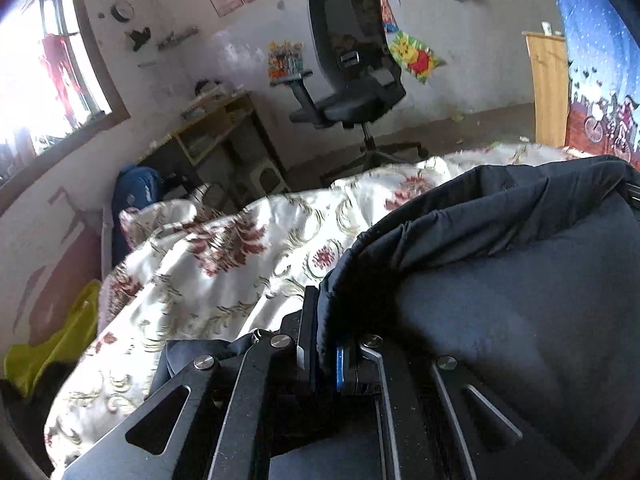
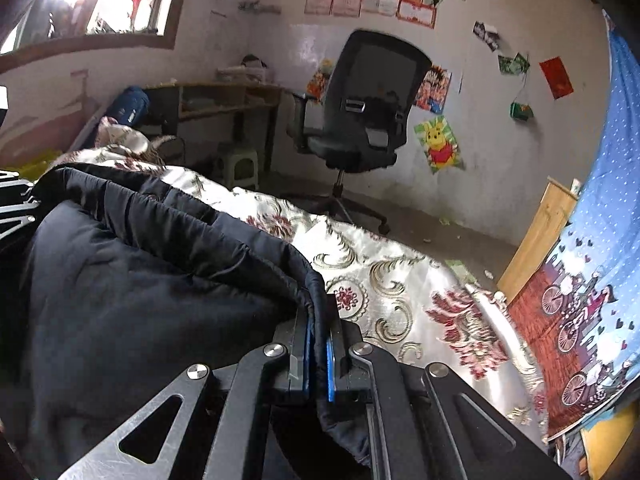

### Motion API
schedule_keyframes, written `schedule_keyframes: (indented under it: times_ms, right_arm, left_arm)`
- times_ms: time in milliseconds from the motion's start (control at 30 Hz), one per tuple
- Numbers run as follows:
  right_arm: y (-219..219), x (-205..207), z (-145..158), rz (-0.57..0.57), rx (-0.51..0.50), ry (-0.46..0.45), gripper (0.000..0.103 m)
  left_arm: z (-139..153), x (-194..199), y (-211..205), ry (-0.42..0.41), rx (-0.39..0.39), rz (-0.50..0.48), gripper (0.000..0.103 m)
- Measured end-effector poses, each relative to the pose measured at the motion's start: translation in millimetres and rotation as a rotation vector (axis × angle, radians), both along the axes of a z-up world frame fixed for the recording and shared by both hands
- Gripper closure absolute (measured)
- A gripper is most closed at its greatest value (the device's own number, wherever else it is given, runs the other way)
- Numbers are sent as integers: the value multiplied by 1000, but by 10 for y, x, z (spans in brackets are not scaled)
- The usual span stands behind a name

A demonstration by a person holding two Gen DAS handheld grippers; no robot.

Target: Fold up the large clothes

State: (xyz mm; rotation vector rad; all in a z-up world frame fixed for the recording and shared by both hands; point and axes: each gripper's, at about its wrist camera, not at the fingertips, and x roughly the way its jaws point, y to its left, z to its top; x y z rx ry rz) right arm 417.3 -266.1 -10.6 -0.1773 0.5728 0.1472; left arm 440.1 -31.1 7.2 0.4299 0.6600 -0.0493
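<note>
Your left gripper (image 1: pixel 324 320) and right gripper (image 2: pixel 318 328) each have jaws closed nearly flat on a hem edge of the dark navy padded coat (image 1: pixel 500 280), which fills the lower right of the left wrist view and the lower left of the right wrist view. It is raised over the cream floral bedspread (image 2: pixel 400 292). In my judgement the fold is mid-course: one doubled layer is carried between your grippers, not yet laid down, and further folds appear outstanding.
</note>
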Motion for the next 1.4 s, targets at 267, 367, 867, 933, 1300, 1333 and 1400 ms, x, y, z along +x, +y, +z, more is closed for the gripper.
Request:
schedule_keyframes:
  times_ms: [267,367,867,933,1300,1333,1400]
  right_arm:
    - [-1,237,-235,41,66,73,87]
    - [-35,171,-160,36,70,50,53]
    - [-292,-767,147,46,273,40,3]
    - [-216,-743,10,69,277,94,3]
    - [44,-39,-425,66,305,193,1]
    - [72,77,-430,64,302,201,0]
    - [84,230,-460,62,297,214,0]
  left_arm:
    - [-209,167,223,77,-108,-3,93]
    - [-156,114,306,82,-165,-30,84]
    - [370,-736,407,-37,-354,-258,13]
    - [288,-733,249,22,-332,-292,13]
    - [-85,-195,56,75,-235,-126,7]
    - [-93,-132,72,75,-237,-106,6]
    - [-101,-58,144,75,-250,-68,6]
